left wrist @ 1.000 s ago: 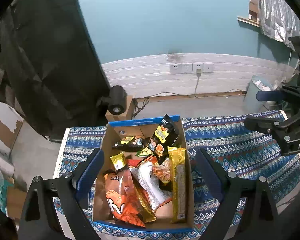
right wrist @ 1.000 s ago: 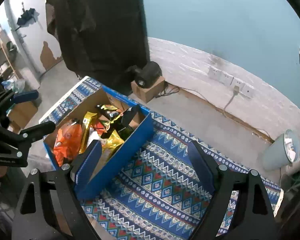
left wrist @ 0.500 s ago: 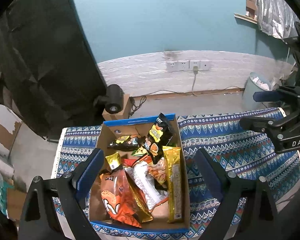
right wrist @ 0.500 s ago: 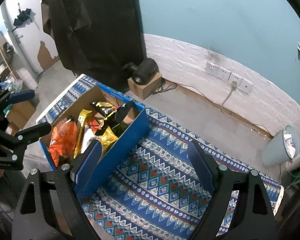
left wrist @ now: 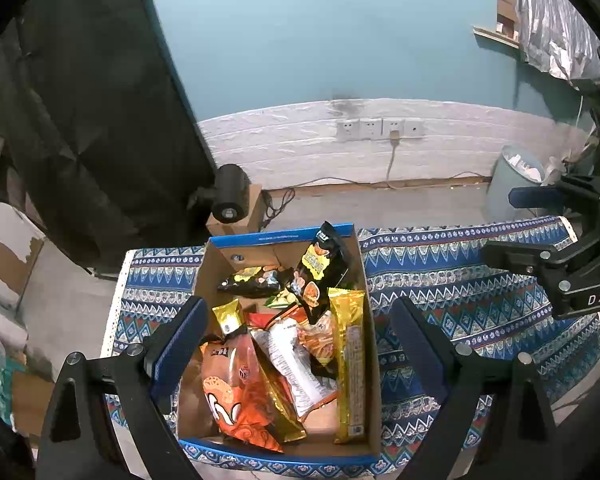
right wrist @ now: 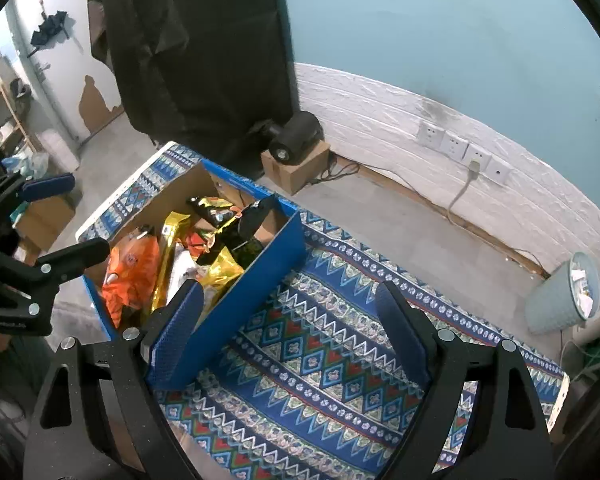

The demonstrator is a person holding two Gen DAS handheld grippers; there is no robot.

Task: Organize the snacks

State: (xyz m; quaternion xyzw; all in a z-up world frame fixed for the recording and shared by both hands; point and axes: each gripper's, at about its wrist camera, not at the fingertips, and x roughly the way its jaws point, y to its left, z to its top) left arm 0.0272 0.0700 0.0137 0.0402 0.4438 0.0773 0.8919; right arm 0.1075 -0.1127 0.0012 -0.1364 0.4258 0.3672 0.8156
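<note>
Left gripper, jaws apart, hovered above the snack-filled cardboard box; right gripper, jaws apart, hung over the patterned counter to its right.

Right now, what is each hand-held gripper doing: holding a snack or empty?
Left hand-held gripper: open, holding nothing, above the snack box.
Right hand-held gripper: open, holding nothing.

The cardboard box is standing open-topped, so access from above is remaining unobstructed. Snack packets are crowding its interior from 6 to 12 o'clock (an upright black bag is projecting above the rim). At 3 o'clock, bare patterned cloth is offering free room.
</note>
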